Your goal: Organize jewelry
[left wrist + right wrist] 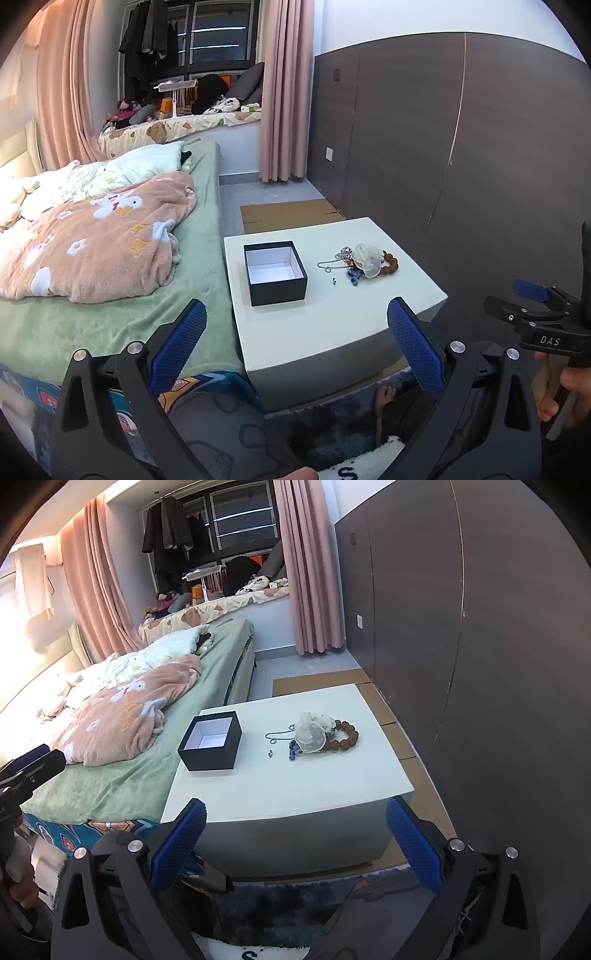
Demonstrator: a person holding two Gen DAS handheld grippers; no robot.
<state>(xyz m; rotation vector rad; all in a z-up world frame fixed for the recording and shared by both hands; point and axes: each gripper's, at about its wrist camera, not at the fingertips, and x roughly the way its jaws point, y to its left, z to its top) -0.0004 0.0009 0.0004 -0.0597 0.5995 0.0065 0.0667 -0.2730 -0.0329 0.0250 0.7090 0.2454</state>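
An open black box [275, 272] with a white, empty inside stands on the white table [325, 325]; it also shows in the right wrist view [210, 740]. To its right lies a jewelry pile: a sheer white pouch [367, 260], a brown bead bracelet [391, 263], a silver chain [330, 264], a small blue piece [352, 276] and a tiny earring [334, 281]. The same pouch [312, 733], bracelet [343, 734] and chain [279, 735] show in the right wrist view. My left gripper [295, 338] and right gripper [295, 834] are open, empty, short of the table's near edge.
A bed [110, 258] with a pink blanket touches the table's left side. A dark wardrobe wall [461, 147] runs along the right. Cardboard [291, 214] lies on the floor behind the table. The right gripper [535, 314] shows at the left view's right edge.
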